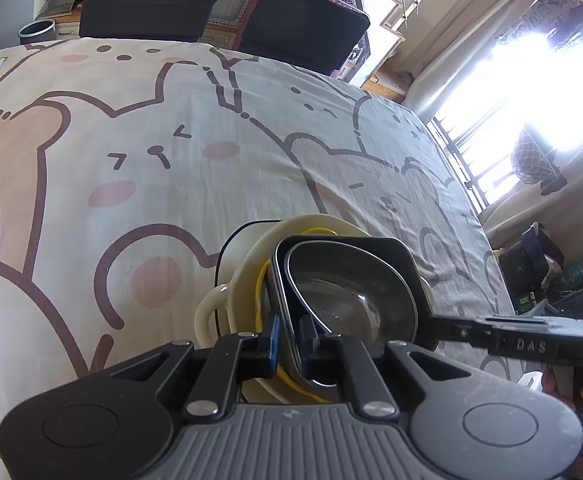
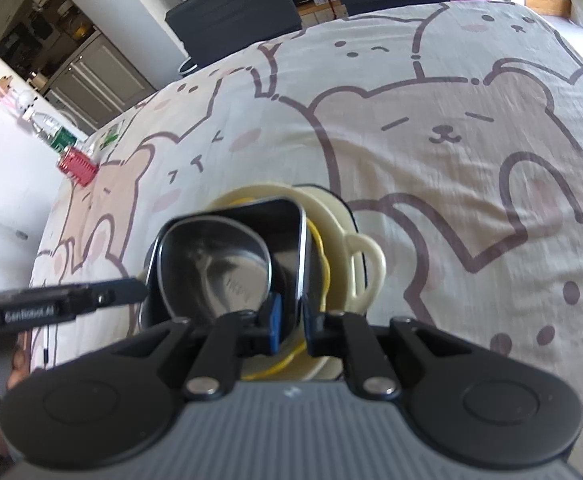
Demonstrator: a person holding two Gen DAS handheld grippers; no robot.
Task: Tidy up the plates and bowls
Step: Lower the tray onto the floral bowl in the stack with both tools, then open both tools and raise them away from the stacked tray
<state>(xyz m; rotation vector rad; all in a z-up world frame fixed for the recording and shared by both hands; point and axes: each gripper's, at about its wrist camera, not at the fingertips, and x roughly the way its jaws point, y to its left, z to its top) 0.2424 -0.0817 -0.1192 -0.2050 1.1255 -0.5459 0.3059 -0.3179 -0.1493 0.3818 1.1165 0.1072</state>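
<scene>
Both grippers clamp opposite rims of a black, steel-lined bowl [image 1: 351,292]: the left gripper [image 1: 291,344] pinches its near edge, the right gripper [image 2: 291,328] the other side. The bowl sits tilted inside a cream two-handled dish [image 2: 355,248] on the bear-print cloth [image 1: 171,140].

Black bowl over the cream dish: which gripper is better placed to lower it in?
Neither alone: left gripper and right gripper each clamp opposite rims of the black bowl, above the cream dish. Lower together.
</scene>
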